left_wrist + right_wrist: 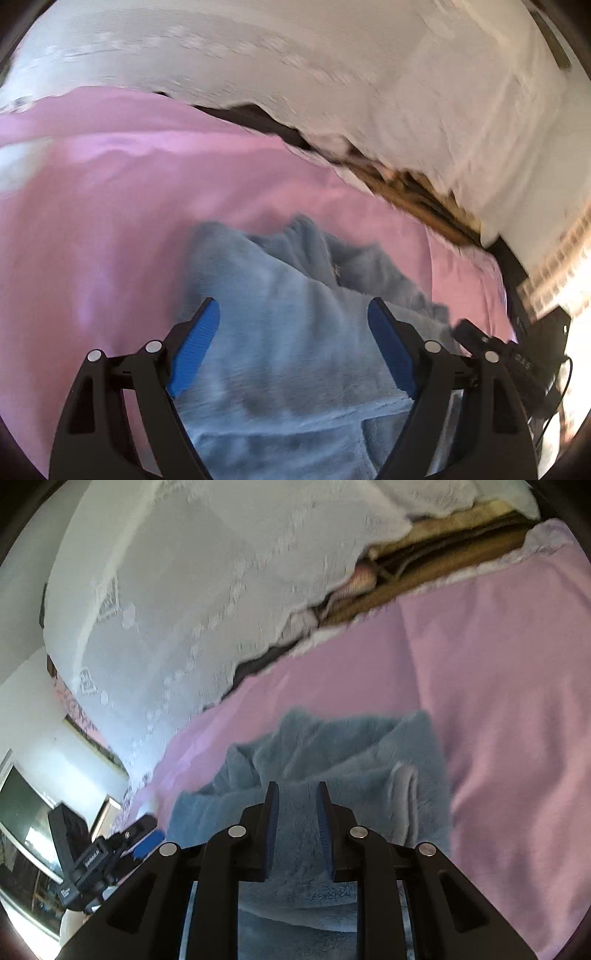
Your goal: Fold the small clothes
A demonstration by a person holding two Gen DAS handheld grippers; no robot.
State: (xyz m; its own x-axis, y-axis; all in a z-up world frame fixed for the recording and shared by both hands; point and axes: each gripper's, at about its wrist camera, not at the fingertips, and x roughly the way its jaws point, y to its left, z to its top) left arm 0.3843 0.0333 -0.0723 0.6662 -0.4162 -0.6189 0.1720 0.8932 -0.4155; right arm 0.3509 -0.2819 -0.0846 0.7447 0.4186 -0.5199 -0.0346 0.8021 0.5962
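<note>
A pink sheet (110,206) covers the bed; at its far edge hangs white lace cloth (177,602) — brown layers (436,550) showing beneath.

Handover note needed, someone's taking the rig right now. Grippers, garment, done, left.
Left hand-held gripper: open, empty, over the blue fleece garment.
Right hand-held gripper: jaws narrow, not pinching; fleece lies behind them, nothing visibly gripped.
Garment: on the pink sheet, partly folded, layers overlapping, far end bunched.
Done: first folds appear made.
Left: likely flatten the bunched end and finish the fold.
</note>
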